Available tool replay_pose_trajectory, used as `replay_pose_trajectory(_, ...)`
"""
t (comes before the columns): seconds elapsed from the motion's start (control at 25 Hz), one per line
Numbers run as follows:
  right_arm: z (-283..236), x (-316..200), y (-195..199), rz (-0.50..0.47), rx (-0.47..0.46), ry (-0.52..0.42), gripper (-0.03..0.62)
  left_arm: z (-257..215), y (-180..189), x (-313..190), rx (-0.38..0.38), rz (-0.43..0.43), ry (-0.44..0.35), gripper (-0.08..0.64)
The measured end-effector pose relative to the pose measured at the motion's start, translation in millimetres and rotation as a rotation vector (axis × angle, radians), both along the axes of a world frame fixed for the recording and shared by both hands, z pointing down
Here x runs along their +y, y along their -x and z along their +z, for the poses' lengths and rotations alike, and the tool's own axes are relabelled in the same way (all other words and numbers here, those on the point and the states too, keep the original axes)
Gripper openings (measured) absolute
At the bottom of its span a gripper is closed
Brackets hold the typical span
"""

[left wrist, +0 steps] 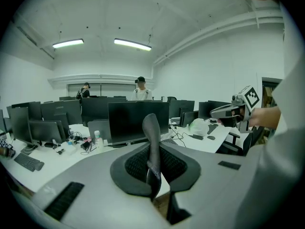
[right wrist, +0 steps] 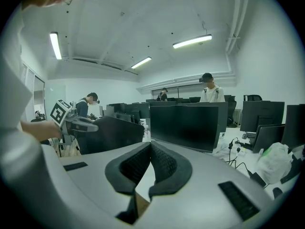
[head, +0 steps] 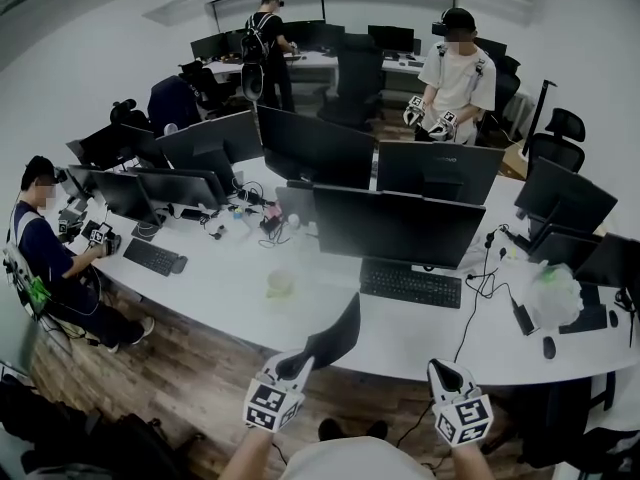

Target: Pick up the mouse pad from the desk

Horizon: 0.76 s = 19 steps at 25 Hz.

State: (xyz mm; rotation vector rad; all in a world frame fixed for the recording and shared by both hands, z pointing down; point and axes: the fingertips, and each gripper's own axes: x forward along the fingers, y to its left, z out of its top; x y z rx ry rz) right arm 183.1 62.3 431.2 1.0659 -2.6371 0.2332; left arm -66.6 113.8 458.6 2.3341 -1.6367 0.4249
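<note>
**Task status.** The mouse pad (head: 335, 340) is clear of the counter (head: 230, 278). It hangs in the air at the near edge, above the floor side of the rim, and no part of it touches the surface. The pick-up therefore appears essentially done. At most, what remains is to carry the pad further away and keep the grip secure.

**Left gripper.** The left gripper (head: 298, 366) is clamped narrowly on one edge of the mouse pad. In the left gripper view the pad (left wrist: 151, 132) appears edge-on as a thin dark sheet. It is pinched between the two pads of the left gripper (left wrist: 153, 151) and rises forward beyond the tips. The gripper sits low in front of the person's body and points forward and slightly downward toward the counter. The free end of the pad slants up and away from it.

**Right gripper.** The right gripper (head: 445, 370) is held beside the left one but well apart from it, and also points forward and slightly downward. In the right gripper view its jaws (right wrist: 150, 149) meet at the tips with nothing between them. The same view shows the mouse pad (right wrist: 112, 132) off to the left, out of reach of this gripper.

**Caution.** The pad is flexible and is held by one edge only, so it is likely to sag or swing if moved abruptly.
</note>
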Motion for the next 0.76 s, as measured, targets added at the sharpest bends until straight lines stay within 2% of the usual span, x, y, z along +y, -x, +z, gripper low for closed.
replay_pose_trajectory(0.76, 3, -3, -4, -0.041, -0.014, -0.008, 0.011, 6, -13, 7, -0.01, -0.031, 0.012, 0.045)
